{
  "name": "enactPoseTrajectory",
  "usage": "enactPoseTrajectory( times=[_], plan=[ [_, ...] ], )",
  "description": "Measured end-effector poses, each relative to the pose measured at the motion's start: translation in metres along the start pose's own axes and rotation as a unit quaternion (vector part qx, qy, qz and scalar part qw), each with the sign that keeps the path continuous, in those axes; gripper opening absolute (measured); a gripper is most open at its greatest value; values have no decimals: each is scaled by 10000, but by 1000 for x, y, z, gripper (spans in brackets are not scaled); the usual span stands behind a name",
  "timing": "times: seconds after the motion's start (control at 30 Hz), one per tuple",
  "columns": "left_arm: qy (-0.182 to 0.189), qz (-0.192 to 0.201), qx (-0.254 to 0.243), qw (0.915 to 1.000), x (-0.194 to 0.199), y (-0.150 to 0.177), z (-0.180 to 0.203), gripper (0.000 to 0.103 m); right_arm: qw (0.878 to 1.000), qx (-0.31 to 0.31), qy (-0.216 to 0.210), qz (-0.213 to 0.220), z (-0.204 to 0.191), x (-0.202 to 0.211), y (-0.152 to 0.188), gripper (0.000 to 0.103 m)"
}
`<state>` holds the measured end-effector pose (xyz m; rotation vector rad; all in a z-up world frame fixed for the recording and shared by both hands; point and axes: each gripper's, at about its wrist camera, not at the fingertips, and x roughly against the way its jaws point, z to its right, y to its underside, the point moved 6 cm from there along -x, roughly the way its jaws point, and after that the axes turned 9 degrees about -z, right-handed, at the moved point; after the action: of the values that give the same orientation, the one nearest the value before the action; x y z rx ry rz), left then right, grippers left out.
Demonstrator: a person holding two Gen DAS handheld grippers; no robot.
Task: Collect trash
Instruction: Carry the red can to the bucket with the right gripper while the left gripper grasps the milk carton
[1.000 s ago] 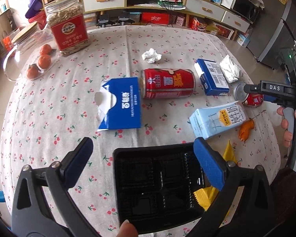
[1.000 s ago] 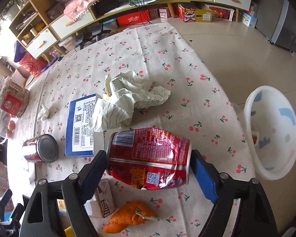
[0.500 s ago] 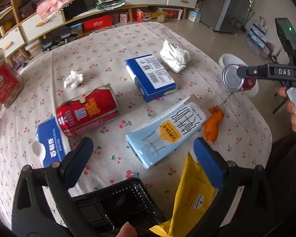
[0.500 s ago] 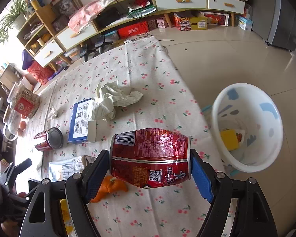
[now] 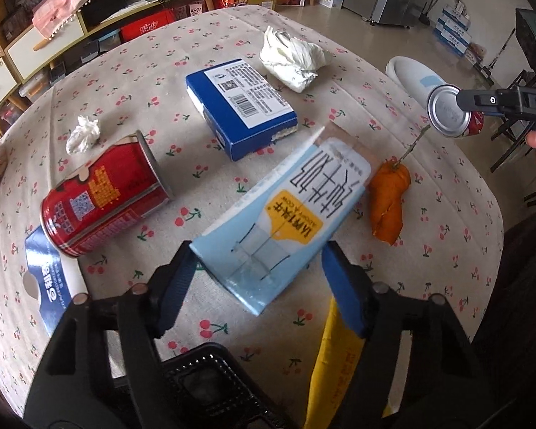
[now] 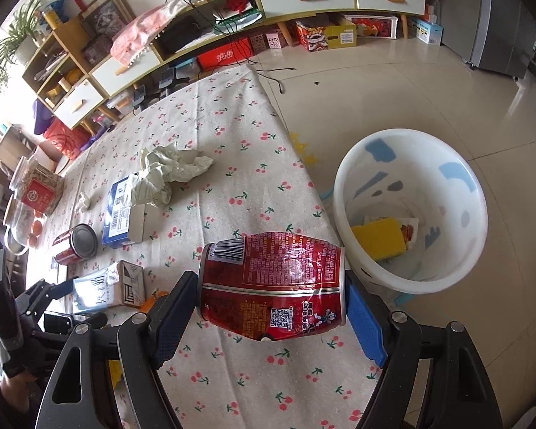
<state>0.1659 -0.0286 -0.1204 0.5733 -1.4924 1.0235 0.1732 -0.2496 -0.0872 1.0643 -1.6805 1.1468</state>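
A light blue milk carton [image 5: 286,207] lies flat on the cherry-print tablecloth [image 5: 339,114]. My left gripper [image 5: 260,250] points down over its near end, and its jaws are closing with the carton between the blue pads [image 5: 343,293], which are close to its sides. My right gripper [image 6: 271,282] is shut on a dented red can [image 6: 275,268], held sideways above the table's edge. Just beyond that edge a white basin [image 6: 457,214] stands on the floor with a yellow packet [image 6: 378,237] inside. The held can [image 5: 446,111] also shows at the right of the left wrist view.
On the table lie a second red can [image 5: 107,193], a blue box [image 5: 239,107], crumpled paper [image 5: 293,57], a small tissue wad [image 5: 84,134], orange peel [image 5: 389,200], a yellow wrapper [image 5: 339,375], a black tray [image 5: 203,386] and a blue tissue pack [image 5: 50,279]. Shelves stand behind.
My left gripper swung from over the black tray to the milk carton, and its jaws narrowed around it. My right gripper carried the red can past the table's edge toward the basin.
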Motion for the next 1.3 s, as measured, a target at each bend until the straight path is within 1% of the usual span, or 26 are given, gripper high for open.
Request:
enactPoseTrajectory(
  times=[0.03, 0.1, 0.3, 0.57, 0.83, 0.97, 1.13, 1.3],
  plan=[
    [-1, 12, 11, 10000, 0, 0, 0, 67, 10000, -5, -4, 3, 1, 1, 0, 81],
    [50, 43, 35, 10000, 2, 2, 1, 60, 10000, -19, -4, 0, 2, 1, 1, 81],
    [162, 170, 11, 9997, 6, 3, 8, 55, 10000, -47, 23, -33, 7, -1, 4, 81],
    [409, 420, 97, 9982, 22, -3, 19, 53, 9999, -118, 9, 65, 18, 6, 6, 81],
    [412, 622, 482, 9960, 40, -6, 14, 53, 9995, -218, -51, 216, 36, 20, 2, 81],
    [411, 682, 629, 9948, 49, -9, 15, 52, 9990, -353, -57, 277, 51, 25, -3, 81],
    [493, 733, 706, 9936, 53, -21, 25, 52, 9977, -563, -97, 356, 71, 32, -7, 81],
    [604, 693, 589, 9940, 47, -46, 49, 52, 9961, -790, -106, 389, 93, 36, -9, 81]
  ],
)
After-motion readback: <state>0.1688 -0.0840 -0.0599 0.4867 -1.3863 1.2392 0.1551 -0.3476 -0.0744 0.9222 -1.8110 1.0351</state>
